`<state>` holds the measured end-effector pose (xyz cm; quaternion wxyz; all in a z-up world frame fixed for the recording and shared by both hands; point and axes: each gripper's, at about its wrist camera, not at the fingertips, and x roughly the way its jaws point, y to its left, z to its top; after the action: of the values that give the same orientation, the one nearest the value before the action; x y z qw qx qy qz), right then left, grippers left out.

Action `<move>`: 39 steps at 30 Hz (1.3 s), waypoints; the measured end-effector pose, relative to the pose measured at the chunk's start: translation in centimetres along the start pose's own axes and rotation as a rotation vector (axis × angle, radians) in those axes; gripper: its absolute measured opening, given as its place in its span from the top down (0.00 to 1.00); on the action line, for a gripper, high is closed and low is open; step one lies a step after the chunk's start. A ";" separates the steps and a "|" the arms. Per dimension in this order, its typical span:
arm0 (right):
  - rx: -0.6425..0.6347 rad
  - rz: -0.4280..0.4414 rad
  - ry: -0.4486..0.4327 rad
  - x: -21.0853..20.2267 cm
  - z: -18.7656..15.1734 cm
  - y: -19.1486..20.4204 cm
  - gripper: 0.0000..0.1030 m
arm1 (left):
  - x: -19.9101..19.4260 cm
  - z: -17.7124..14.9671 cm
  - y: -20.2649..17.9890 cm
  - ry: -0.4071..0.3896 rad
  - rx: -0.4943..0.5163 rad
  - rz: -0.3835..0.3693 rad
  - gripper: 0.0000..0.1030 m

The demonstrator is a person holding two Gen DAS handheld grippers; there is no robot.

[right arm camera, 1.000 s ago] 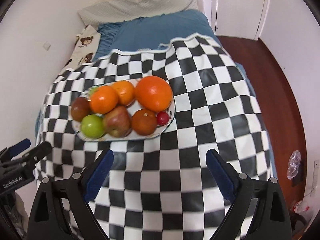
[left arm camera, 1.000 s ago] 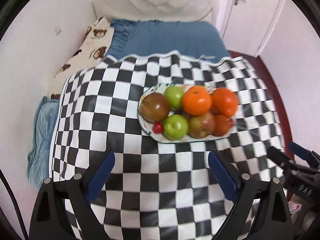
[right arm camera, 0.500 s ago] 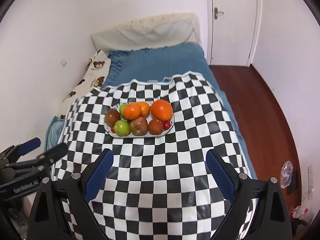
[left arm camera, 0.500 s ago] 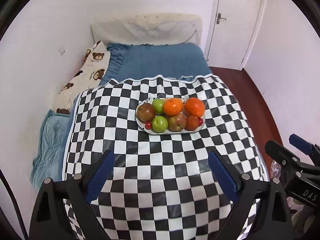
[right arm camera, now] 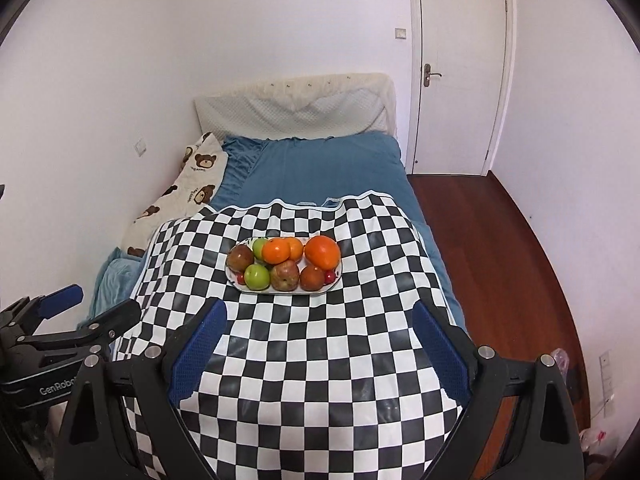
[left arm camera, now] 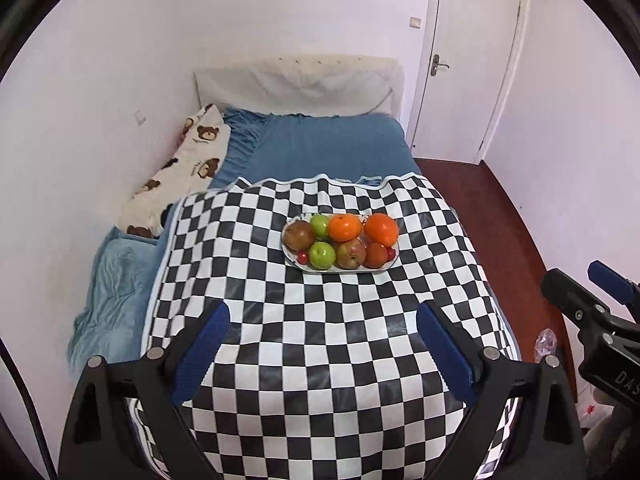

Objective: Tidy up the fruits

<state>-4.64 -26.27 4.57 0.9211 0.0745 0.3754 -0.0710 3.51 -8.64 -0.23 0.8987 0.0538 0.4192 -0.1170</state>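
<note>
Your left gripper (left arm camera: 320,344) fills the bottom of the left wrist view with its blue pads (left arm camera: 202,350) spread wide and nothing between them. Your right gripper (right arm camera: 318,340) sits the same way at the bottom of the right wrist view, fully spread and empty. Each tool also shows at the lower edge of the other's view, which indicates you hold them side by side, well back from the work.

Beyond the fingers, the checkered cloth (left arm camera: 320,320) covers the near end of the bed. It gives the fruit a flat, wipeable surface in place of soft bedding.

At the centre of both views, the oval plate (right arm camera: 280,291) rests on the cloth. The fruit is gathered on it in a tight group:
- two oranges (left arm camera: 345,227) at the back, right of centre;
- green apples (left arm camera: 322,255) at the left;
- reddish-brown fruit (left arm camera: 299,235) and small red ones (left arm camera: 303,257) along the front edge.

The pieces touch one another, which probably keeps them from rolling. Judge the sorting to be complete or nearly so.

Farther up the frame lie the blue sheet (right arm camera: 320,172), the bear-print pillow (right arm camera: 180,196) at left, and the door (right arm camera: 460,64) at upper right.
</note>
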 end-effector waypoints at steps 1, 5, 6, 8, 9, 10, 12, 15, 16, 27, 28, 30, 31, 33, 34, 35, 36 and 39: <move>0.001 -0.001 0.001 -0.2 -0.1 0.0 0.07 | -0.2 -0.1 0.0 -0.003 0.000 0.001 0.07; 0.015 0.009 0.006 -0.7 -0.5 -0.2 0.07 | -0.5 -0.3 0.2 -0.007 -0.008 0.004 0.07; 0.018 0.013 0.012 -0.7 -0.6 -0.2 0.07 | -0.5 -0.3 0.2 -0.006 -0.009 0.003 0.07; 0.026 0.023 0.022 -0.4 -0.8 -0.3 0.07 | -0.4 -0.4 0.1 -0.003 -0.012 0.002 0.07; 0.028 0.026 0.026 -0.3 -0.9 -0.3 0.07 | -0.3 -0.4 0.1 -0.003 -0.015 0.001 0.07; 0.030 0.028 0.030 0.0 -0.9 -0.4 0.07 | -0.3 -0.4 0.2 -0.001 -0.011 0.002 0.07; 0.036 0.028 0.040 0.8 -1.0 -0.6 0.07 | 0.3 -0.3 0.1 0.005 -0.016 0.010 0.07; 0.046 0.031 0.052 2.1 -1.0 -0.9 0.07 | 1.5 -0.1 0.1 0.014 -0.021 0.017 0.07; 0.043 0.023 0.057 2.7 -1.0 -1.0 0.07 | 2.0 0.1 0.1 0.020 -0.025 0.016 0.07; 0.026 -0.006 0.116 11.4 0.1 -1.5 0.06 | 10.2 1.7 0.3 0.090 -0.029 0.078 0.01; 0.024 -0.005 0.120 12.2 0.3 -1.5 0.06 | 11.2 1.8 0.4 0.106 -0.031 0.083 0.01; 0.020 -0.008 0.135 14.2 0.5 -1.5 0.06 | 12.6 1.9 0.5 0.121 -0.035 0.083 0.01; 0.022 -0.004 0.145 15.3 0.6 -1.6 0.06 | 13.4 2.0 0.5 0.132 -0.034 0.093 0.01; 0.022 -0.006 0.160 17.3 0.9 -1.8 0.06 | 14.8 2.1 0.4 0.145 -0.033 0.095 0.01; 0.018 -0.009 0.165 18.0 0.9 -1.8 0.06 | 15.3 2.1 0.4 0.154 -0.031 0.105 0.01; 0.019 -0.010 0.173 18.8 1.0 -1.9 0.06 | 15.8 2.1 0.4 0.164 -0.029 0.104 0.01; 0.022 -0.005 0.181 19.6 1.1 -2.1 0.06 | 16.5 2.2 0.3 0.172 -0.028 0.105 0.01; 0.020 0.001 0.205 21.5 1.2 -2.2 0.06 | 17.5 2.3 0.3 0.183 -0.025 0.112 0.01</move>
<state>10.96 -30.21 -9.83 0.8772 0.0908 0.4667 -0.0663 16.20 -11.71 -12.14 0.8623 0.0763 0.4975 -0.0559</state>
